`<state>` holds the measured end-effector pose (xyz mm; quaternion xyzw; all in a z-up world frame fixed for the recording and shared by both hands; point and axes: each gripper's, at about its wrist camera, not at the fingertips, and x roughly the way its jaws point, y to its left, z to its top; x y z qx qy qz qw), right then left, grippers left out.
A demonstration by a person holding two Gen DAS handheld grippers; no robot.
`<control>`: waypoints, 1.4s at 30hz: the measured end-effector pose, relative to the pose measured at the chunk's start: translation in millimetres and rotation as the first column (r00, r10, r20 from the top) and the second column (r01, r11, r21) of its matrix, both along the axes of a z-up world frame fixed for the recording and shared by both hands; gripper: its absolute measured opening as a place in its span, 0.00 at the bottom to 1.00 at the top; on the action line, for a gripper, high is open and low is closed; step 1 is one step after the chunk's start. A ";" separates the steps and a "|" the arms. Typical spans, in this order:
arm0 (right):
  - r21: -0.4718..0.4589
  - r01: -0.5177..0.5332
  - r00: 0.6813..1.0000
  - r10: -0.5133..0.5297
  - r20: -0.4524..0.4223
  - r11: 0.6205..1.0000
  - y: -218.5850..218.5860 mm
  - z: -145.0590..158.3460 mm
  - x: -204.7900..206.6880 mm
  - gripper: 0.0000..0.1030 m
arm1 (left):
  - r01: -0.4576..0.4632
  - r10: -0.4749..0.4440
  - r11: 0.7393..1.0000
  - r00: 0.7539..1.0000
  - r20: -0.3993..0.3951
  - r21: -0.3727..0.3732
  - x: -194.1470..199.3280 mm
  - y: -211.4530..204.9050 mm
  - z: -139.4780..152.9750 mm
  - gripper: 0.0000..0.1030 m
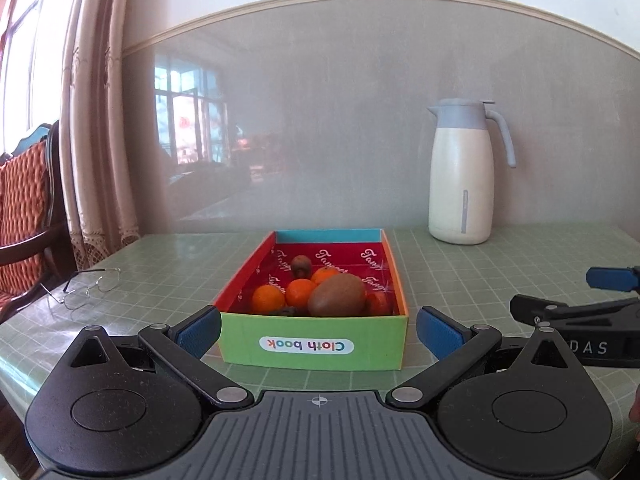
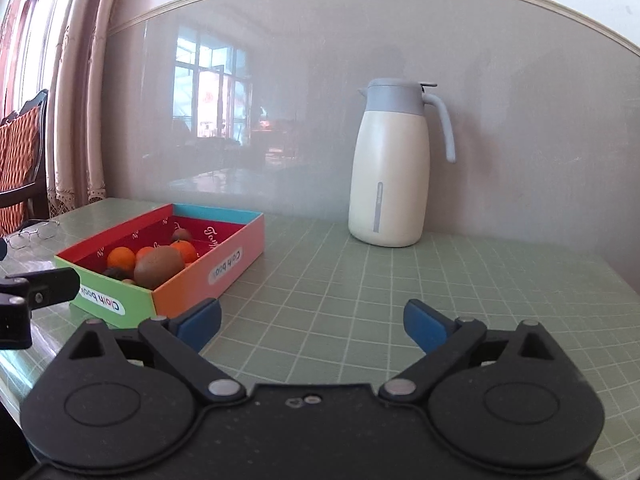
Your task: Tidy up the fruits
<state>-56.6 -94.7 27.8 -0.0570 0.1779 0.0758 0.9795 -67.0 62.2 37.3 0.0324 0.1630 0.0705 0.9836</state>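
Observation:
A colourful "Cloth book" box (image 1: pixel 314 346) (image 2: pixel 224 268) stands on the green grid table. Inside lie a large brown kiwi (image 1: pixel 337 295) (image 2: pixel 159 265), a small kiwi (image 1: pixel 301 266) (image 2: pixel 181 234) at the back, and several oranges (image 1: pixel 268 298) (image 2: pixel 121 258). My left gripper (image 1: pixel 318 330) is open and empty, its fingers either side of the box's near green wall. My right gripper (image 2: pixel 312 324) is open and empty, to the right of the box over bare table; it also shows in the left wrist view (image 1: pixel 576 304).
A white thermos jug (image 1: pixel 462 172) (image 2: pixel 394 164) with a grey-blue lid stands at the back against the wall. Wire-rimmed glasses (image 1: pixel 86 286) (image 2: pixel 34 234) lie on the table left of the box. A chair and curtains stand at the far left.

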 end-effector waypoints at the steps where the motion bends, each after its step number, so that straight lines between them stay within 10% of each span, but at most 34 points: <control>1: -0.001 0.002 1.000 -0.002 0.003 1.000 0.1 -0.2 -1.0 0.95 | 0.000 0.000 1.000 1.000 -0.001 -0.008 0.3 1.4 0.2 1.00; 42: -0.007 0.021 1.000 -0.021 -0.004 1.000 -0.9 -3.3 -0.7 0.95 | -0.005 0.006 0.999 1.000 0.007 -0.046 1.2 6.9 -1.1 1.00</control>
